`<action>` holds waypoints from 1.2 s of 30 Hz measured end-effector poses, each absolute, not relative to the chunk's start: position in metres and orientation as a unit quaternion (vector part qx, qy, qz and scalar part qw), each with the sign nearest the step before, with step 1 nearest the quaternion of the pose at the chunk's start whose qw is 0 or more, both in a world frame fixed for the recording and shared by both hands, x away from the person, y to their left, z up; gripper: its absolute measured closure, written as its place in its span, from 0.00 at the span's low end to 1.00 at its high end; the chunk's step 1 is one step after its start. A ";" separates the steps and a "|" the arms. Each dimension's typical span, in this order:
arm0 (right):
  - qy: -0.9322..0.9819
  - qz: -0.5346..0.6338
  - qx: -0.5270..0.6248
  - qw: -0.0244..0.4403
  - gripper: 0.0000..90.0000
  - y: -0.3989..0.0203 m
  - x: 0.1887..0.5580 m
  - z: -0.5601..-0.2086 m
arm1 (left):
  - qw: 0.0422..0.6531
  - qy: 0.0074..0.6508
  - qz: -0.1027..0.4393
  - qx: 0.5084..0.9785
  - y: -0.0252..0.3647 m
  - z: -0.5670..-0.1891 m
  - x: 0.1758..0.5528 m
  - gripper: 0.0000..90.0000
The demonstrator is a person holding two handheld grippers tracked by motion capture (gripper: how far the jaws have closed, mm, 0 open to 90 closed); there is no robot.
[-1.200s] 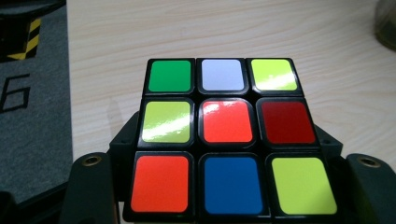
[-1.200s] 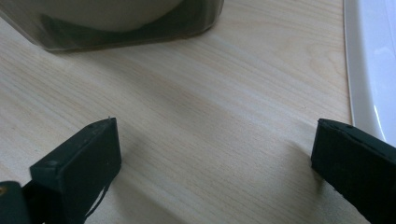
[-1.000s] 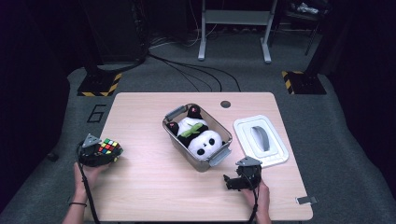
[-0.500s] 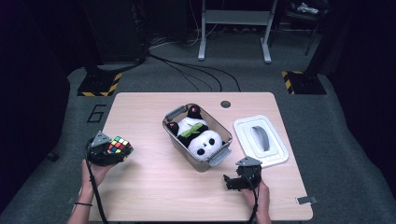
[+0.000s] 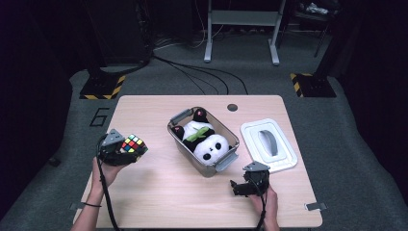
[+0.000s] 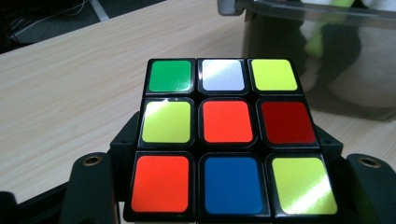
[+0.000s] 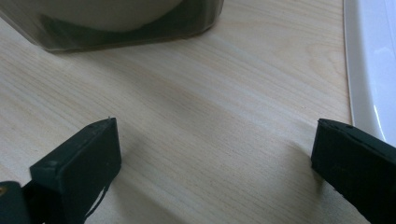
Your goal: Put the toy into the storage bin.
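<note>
Above the table's (image 5: pixel 159 192) left side, a cube (image 5: pixel 133 146) is held clenched in the left gripper (image 5: pixel 126 153), off the wood and well apart from the bin (image 5: pixel 179 118), where a panda (image 5: pixel 204 138) already lies. The step in hand is judged to be carrying the cube to the bin. It is best done with the cube kept level and lifted above the rim, then lowered beside the panda rather than onto it, so that nothing is tipped. In the left gripper view the jaws are seen pressed on two opposite sides of the cube (image 6: pixel 231 140), about half open. The right gripper (image 5: pixel 239 186) is rested near the bin's corner, jaws spread wide and holding nothing, beside the lid (image 5: pixel 284 163).
</note>
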State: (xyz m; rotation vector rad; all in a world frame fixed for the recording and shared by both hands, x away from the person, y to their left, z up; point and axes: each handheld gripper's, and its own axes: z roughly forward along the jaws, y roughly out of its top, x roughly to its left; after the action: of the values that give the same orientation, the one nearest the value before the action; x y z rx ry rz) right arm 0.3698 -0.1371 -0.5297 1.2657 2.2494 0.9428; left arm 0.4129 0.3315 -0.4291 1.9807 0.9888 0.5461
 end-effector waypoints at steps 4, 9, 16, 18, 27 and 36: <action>0.801 0.337 0.454 0.195 0.01 -0.137 0.370 -0.530 | 0.420 0.385 0.219 0.792 0.324 -0.423 0.416 0.38; 0.801 0.338 0.453 0.196 0.01 -0.137 0.370 -0.530 | 0.424 0.374 0.218 0.796 0.315 -0.414 0.420 0.38; 0.800 0.338 0.455 0.196 0.01 -0.136 0.370 -0.530 | 0.429 0.356 0.222 0.800 0.303 -0.399 0.427 0.38; 0.803 0.336 0.451 0.196 0.01 -0.137 0.370 -0.530 | 0.432 0.352 0.221 0.801 0.299 -0.394 0.430 0.38; 0.802 0.337 0.452 0.196 0.01 -0.137 0.370 -0.530 | 0.442 0.333 0.218 0.804 0.276 -0.382 0.447 0.38; 0.803 0.336 0.451 0.196 0.01 -0.137 0.370 -0.530 | 0.449 0.321 0.212 0.806 0.260 -0.373 0.463 0.38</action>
State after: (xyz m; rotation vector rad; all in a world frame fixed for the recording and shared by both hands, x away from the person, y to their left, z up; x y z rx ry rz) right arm 0.3699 -0.1373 -0.5297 1.2623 2.2501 0.9420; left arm 0.4625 0.2601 -0.3730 1.9945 0.7952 0.5252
